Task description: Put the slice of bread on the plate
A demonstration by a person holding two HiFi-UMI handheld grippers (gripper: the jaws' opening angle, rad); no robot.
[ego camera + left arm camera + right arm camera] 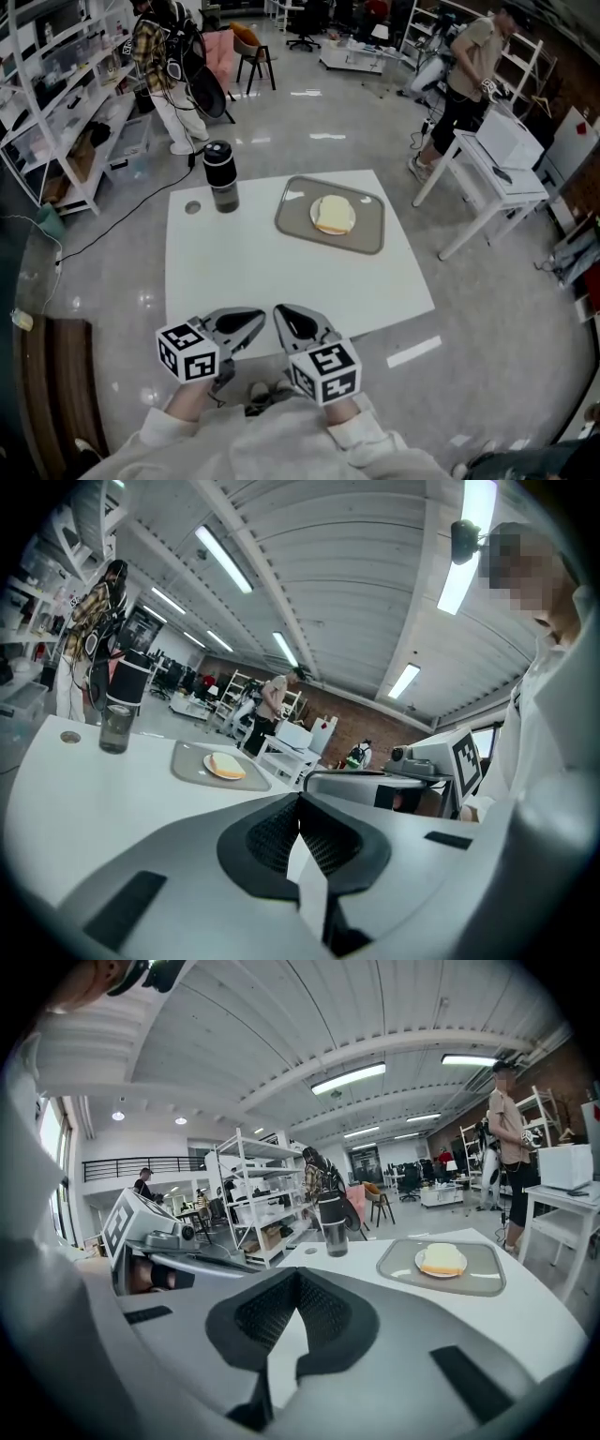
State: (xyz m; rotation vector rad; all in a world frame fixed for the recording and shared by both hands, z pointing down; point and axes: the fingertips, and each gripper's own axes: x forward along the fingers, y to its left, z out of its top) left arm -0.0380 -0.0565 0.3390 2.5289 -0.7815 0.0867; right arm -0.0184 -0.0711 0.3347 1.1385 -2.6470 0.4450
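Observation:
A pale slice of bread (335, 214) lies on a small white plate (315, 213), which sits on a grey tray (370, 234) at the far right of the white table (253, 272). The left gripper view shows the bread (225, 765) far ahead, and the right gripper view shows it (442, 1258) ahead to the right. My left gripper (251, 323) and right gripper (284, 317) hover side by side at the table's near edge, well short of the tray. Both are shut with nothing held: the left gripper (300, 803) and the right gripper (297, 1279) each have their pads touching.
A dark tumbler (221, 175) stands at the table's far left, with a small round hole (193, 207) beside it. A white side table (497, 169) stands to the right, shelving (56, 112) lines the left, and people stand at the back.

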